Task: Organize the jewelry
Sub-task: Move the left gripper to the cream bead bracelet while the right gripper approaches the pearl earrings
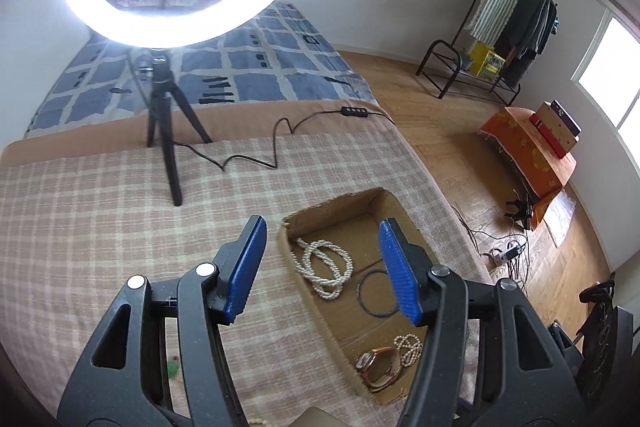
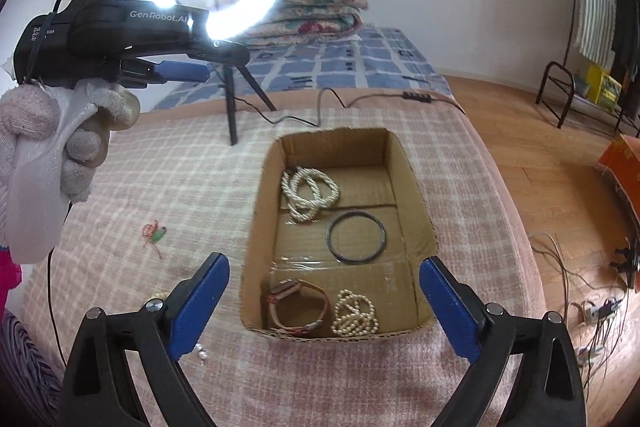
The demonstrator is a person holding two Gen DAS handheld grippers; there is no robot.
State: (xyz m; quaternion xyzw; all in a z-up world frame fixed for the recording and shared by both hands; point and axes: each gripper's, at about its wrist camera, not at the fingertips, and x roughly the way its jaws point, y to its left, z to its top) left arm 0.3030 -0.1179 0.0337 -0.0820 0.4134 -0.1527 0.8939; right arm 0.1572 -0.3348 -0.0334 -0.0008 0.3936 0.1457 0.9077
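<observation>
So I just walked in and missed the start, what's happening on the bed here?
A person is sorting jewelry into a cardboard box. It holds a long pearl necklace, a dark bangle, a watch and a small pearl strand. Both the left gripper and right gripper are open and empty. A red-green trinket lies outside.

Cardboard box (image 2: 404, 163) open on top, reachable from above; walls ring it on all sides. Inside: long pearl strand (image 2: 308, 193) near far left wall, dark bangle (image 2: 356, 237) mid floor, watch (image 2: 298, 307) and small pearl bracelet (image 2: 356, 313) at near wall. Bare floor at far right corner and between bangle and watch.

Checked bedspread (image 2: 180, 187) left of box mostly free; small green-red trinket (image 2: 154, 235) lies there. Beyond box: ring-light tripod (image 2: 232, 107) and cable (image 2: 320, 107). Left gripper (image 2: 188, 71) held high at left, above bedspread.
</observation>
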